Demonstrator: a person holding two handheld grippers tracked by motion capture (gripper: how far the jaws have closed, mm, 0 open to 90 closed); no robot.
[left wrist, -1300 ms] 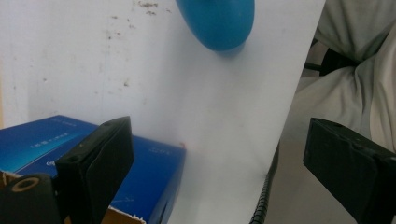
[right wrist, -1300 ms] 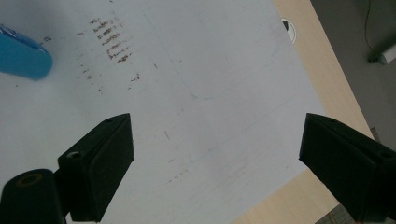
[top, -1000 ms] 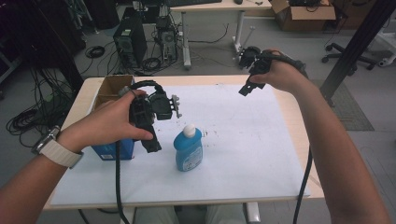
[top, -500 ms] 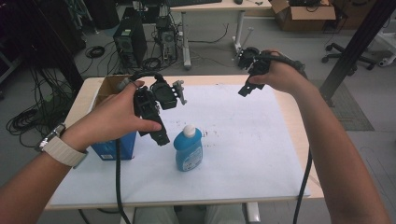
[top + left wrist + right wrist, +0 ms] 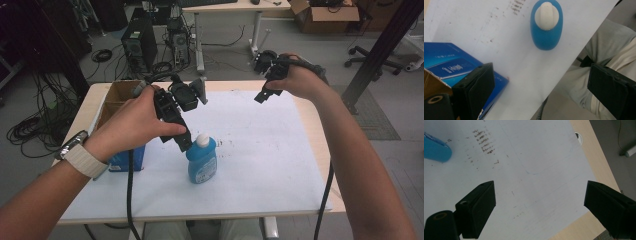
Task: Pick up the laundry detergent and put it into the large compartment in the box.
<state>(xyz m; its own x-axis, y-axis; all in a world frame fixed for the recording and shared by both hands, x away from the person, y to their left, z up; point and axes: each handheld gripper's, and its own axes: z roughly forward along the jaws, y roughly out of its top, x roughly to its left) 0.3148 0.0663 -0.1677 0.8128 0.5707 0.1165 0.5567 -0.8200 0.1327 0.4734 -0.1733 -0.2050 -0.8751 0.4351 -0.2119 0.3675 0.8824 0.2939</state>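
Note:
A blue bottle (image 5: 201,159) with a white cap stands upright on the white sheet (image 5: 260,150) near the table's middle. My left gripper (image 5: 181,137) hangs just left of the cap, pointing down, with its lowest jaw close beside it. Seen from above in the left gripper view, the bottle (image 5: 546,27) lies ahead of the left gripper (image 5: 541,87), whose jaws stand wide apart and empty. My right gripper (image 5: 262,93) is held high over the sheet's far right part. Its own view has the right gripper (image 5: 540,205) open over bare paper, the bottle's edge (image 5: 436,150) at far left.
A blue carton (image 5: 125,157) and an open cardboard box (image 5: 117,92) sit at the table's left side; the carton (image 5: 451,65) is beside my left jaw. The wooden table edge (image 5: 596,160) runs along the right. Computers and cables stand on the floor beyond the table.
My left gripper has swung right and down, from over the blue carton to beside the bottle's cap. The right gripper has barely moved.

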